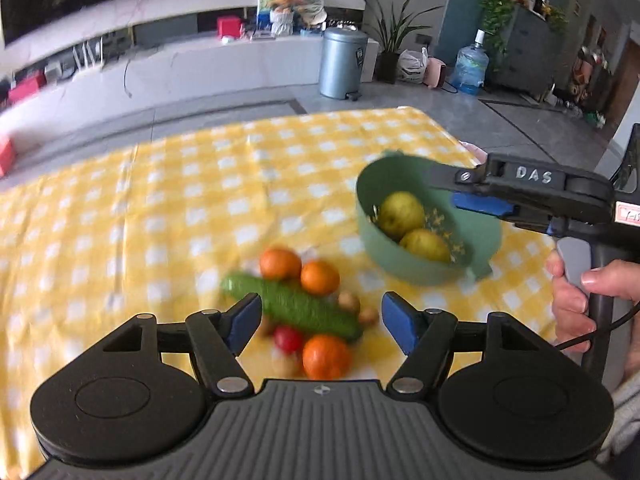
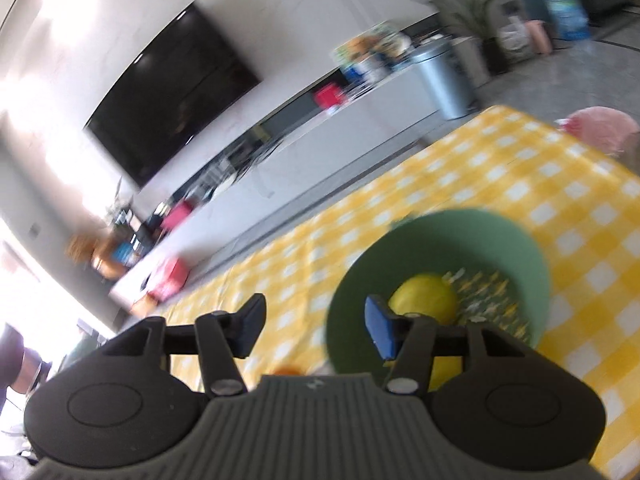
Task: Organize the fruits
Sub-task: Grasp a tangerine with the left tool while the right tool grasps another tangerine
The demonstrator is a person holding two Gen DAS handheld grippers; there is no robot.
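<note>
A blurred pile of produce lies on the yellow checked tablecloth [image 1: 160, 200]: three oranges [image 1: 280, 263], a green cucumber [image 1: 296, 308], a small red tomato [image 1: 288, 339] and some small brown pieces [image 1: 349, 301]. My left gripper [image 1: 320, 320] hovers open over this pile, with nothing between its pads. To the right stands a green bowl [image 1: 404, 266] holding two yellow-green fruits [image 1: 401, 214]. My right gripper [image 1: 444, 186], held by a hand [image 1: 572, 300], reaches over the bowl's far side. In the right wrist view that gripper [image 2: 316, 330] is open, and the bowl's [image 2: 520, 248] rim shows between its fingers, untouched.
The table's far edge [image 1: 320, 114] drops to a grey floor with a metal bin [image 1: 344, 62], a potted plant [image 1: 390, 40] and a water bottle [image 1: 472, 66]. A pink stool [image 2: 604, 126] stands past the table's right corner. A long white counter runs along the back wall.
</note>
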